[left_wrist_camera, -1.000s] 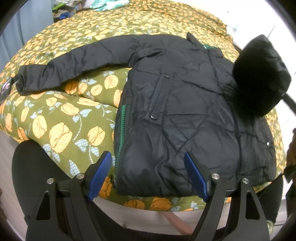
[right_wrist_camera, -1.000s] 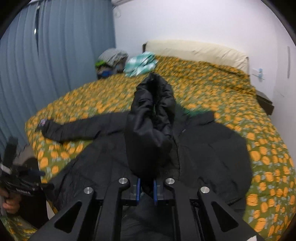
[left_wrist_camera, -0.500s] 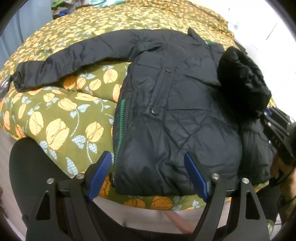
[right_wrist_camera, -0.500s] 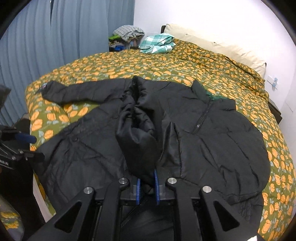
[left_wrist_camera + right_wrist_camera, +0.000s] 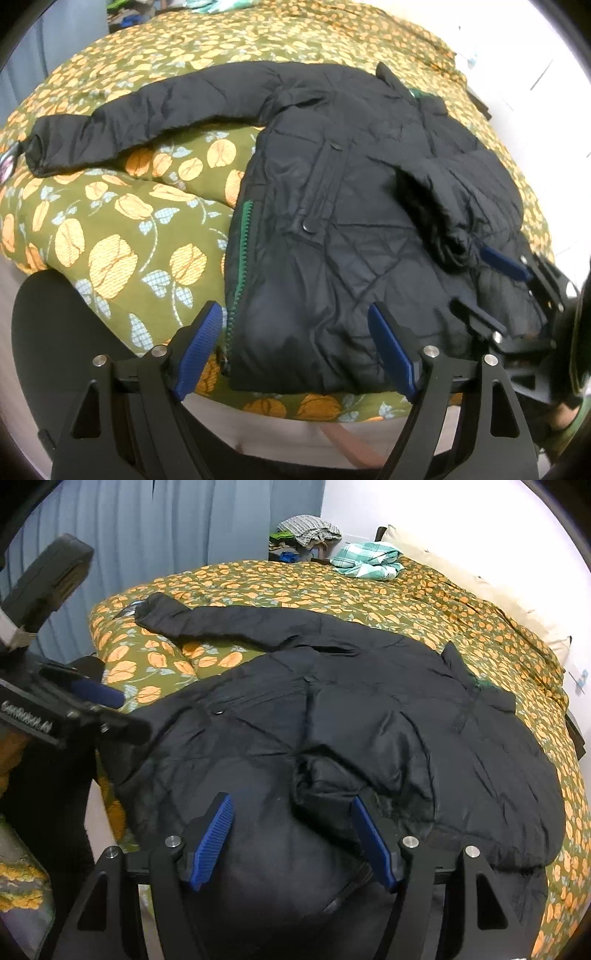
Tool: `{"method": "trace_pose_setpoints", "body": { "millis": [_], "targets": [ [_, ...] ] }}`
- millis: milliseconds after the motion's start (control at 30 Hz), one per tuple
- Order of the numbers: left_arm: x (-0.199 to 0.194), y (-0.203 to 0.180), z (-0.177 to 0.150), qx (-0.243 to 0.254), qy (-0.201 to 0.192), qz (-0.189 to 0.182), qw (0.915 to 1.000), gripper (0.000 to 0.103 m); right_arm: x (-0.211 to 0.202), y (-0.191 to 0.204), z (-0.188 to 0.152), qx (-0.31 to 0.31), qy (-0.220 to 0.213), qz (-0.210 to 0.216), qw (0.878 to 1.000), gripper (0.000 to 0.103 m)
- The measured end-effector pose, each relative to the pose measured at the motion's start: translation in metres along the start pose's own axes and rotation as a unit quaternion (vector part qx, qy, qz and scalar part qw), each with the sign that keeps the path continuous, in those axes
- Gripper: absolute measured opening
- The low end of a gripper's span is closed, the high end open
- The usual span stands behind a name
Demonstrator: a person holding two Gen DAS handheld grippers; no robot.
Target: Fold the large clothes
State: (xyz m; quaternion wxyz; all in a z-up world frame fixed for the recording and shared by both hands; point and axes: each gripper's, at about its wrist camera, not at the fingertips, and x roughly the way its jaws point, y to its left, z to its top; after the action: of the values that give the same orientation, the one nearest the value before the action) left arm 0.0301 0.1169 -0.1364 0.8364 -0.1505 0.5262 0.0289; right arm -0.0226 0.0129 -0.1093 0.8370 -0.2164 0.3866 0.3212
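**Sleeve lying across the jacket, both grippers gaping**

A black padded jacket (image 5: 332, 206) is lying front-up on the flowered bedspread (image 5: 110, 236), and everything here is placed against it. Off the jacket's left shoulder, one sleeve (image 5: 147, 114) is stretching straight out over the spread, its cuff reaching toward the bed's left edge. Just short of the jacket's hem, the left gripper (image 5: 295, 350) is hovering with its blue pads (image 5: 197, 347) standing wide apart, nothing between them; the green zip edge (image 5: 243, 236) is running up the jacket's left side just beyond the left pad. Across the jacket's right half, the other sleeve (image 5: 354, 738) is lying folded over the chest, its cuff end bunched near the hem. The right gripper (image 5: 291, 845) is sitting just off that cuff; its jaws have just been opening and are now gaping wide, the cuff lying loose near the right pad, not pinched. Beyond the jacket's collar (image 5: 480, 686), a checked green cloth (image 5: 369, 559) is resting near the pillow (image 5: 461, 579), well apart from the jacket
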Motion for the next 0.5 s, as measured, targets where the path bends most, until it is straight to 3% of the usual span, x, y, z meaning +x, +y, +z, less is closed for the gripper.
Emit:
{"method": "trace_pose_setpoints", "body": {
  "millis": [233,500],
  "targets": [
    [-0.003,0.001,0.001,-0.01,-0.001,-0.021,0.9997,0.085,-0.041,-0.016,-0.027,0.057,-0.018,-0.03,0.998,0.068],
    [0.007,-0.042,0.033,0.012,0.018,-0.14,0.9899,0.089,-0.062,-0.045,-0.06,0.165,-0.025,-0.043,0.985,0.069]
  ]
}}
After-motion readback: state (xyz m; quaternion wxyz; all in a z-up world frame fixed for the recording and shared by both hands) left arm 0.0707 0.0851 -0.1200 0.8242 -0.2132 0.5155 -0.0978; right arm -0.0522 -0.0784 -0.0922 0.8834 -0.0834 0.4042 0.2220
